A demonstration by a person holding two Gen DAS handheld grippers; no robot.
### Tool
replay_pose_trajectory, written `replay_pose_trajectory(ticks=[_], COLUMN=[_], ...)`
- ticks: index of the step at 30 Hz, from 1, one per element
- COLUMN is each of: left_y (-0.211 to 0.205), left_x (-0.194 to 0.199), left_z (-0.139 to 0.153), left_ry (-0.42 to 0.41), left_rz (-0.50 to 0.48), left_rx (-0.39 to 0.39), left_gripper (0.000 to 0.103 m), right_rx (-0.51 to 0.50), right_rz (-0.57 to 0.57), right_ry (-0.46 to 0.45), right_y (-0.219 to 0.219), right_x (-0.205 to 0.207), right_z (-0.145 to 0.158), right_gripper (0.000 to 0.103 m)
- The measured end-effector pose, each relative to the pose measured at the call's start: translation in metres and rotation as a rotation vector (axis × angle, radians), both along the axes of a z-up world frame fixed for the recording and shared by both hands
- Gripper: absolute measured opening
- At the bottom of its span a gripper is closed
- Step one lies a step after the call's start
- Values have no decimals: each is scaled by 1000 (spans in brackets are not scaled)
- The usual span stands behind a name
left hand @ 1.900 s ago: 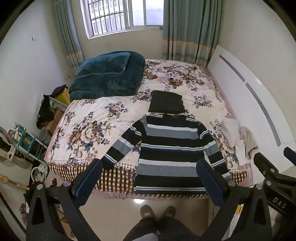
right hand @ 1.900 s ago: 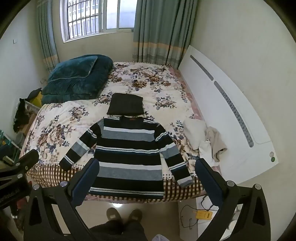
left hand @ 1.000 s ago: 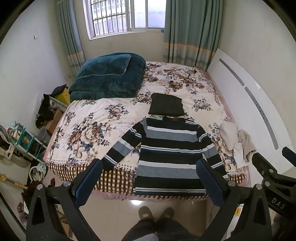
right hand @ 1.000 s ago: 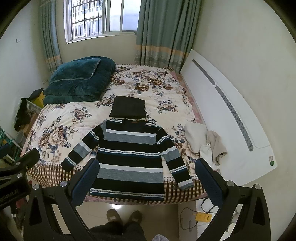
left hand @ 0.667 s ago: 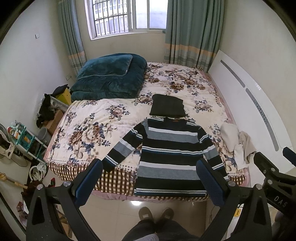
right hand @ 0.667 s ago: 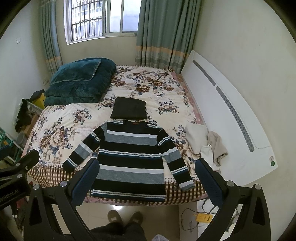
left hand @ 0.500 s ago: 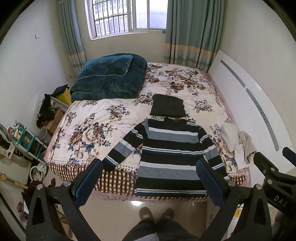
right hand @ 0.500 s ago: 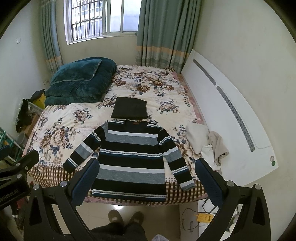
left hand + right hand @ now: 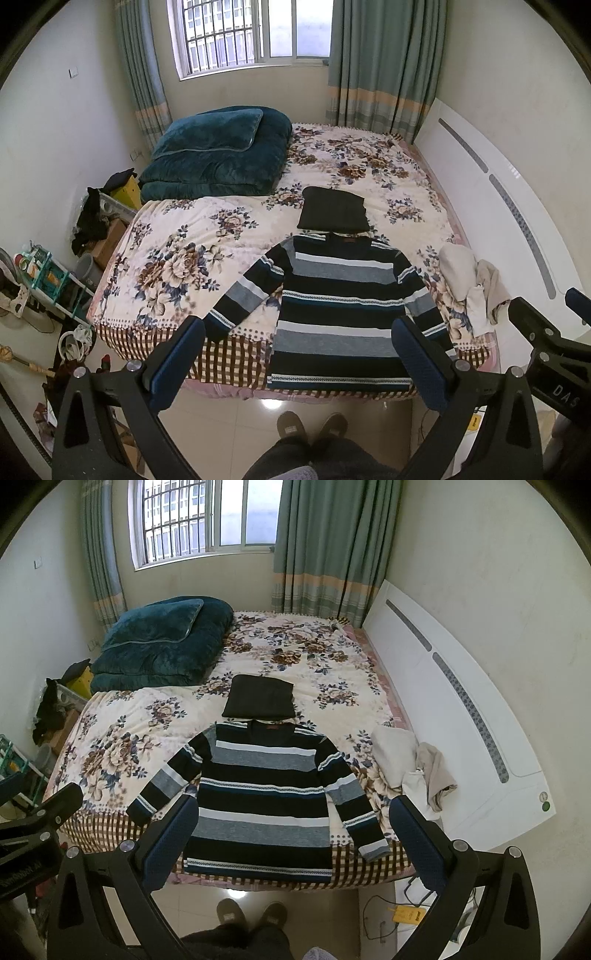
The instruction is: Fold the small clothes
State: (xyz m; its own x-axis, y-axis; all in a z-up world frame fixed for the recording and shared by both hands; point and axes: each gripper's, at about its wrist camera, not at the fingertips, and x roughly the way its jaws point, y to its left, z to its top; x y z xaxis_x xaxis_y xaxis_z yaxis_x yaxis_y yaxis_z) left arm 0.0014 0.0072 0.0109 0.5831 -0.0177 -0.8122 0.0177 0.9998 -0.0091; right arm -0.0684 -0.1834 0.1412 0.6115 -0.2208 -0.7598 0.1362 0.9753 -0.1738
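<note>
A striped sweater (image 9: 340, 306) in black, grey, white and blue lies spread flat, sleeves out, at the near edge of the floral bed (image 9: 177, 258); it also shows in the right wrist view (image 9: 258, 797). A folded black garment (image 9: 332, 214) lies just beyond its collar and shows in the right wrist view (image 9: 260, 701) too. My left gripper (image 9: 295, 354) is open and empty, held high above the floor in front of the bed. My right gripper (image 9: 291, 834) is open and empty, at a similar height.
A pile of pale clothes (image 9: 469, 280) lies at the bed's right edge by the white headboard (image 9: 498, 206). A folded teal quilt (image 9: 218, 151) sits at the far left. Clutter and a shelf (image 9: 48, 273) stand left of the bed. The person's feet (image 9: 310, 428) are on the tile floor.
Both grippers have drifted slightly, so the bed and sweater sit a little differently in view. Both stay open and empty. The clothes have not moved.
</note>
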Motion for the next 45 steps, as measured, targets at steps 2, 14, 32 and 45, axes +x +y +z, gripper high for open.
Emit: replay_pose_trajectory(ticks=[2, 14, 32, 45], left_y=[-2, -3, -7, 6], left_x=[-2, -7, -1, 53], left_z=[-1, 0, 5, -30], left_ry=[-2, -15, -13, -32], left_rz=[6, 7, 3, -7], left_rx=[1, 3, 0, -15], left_gripper=[103, 103, 103, 103], right_rx=[0, 2, 5, 58], right_rz=[2, 0, 1, -119], right_ry=[-2, -6, -8, 22], right_y=[2, 3, 0, -30], right_x=[1, 0, -2, 26], right_z=[1, 1, -1, -26], right_gripper=[103, 103, 103, 103])
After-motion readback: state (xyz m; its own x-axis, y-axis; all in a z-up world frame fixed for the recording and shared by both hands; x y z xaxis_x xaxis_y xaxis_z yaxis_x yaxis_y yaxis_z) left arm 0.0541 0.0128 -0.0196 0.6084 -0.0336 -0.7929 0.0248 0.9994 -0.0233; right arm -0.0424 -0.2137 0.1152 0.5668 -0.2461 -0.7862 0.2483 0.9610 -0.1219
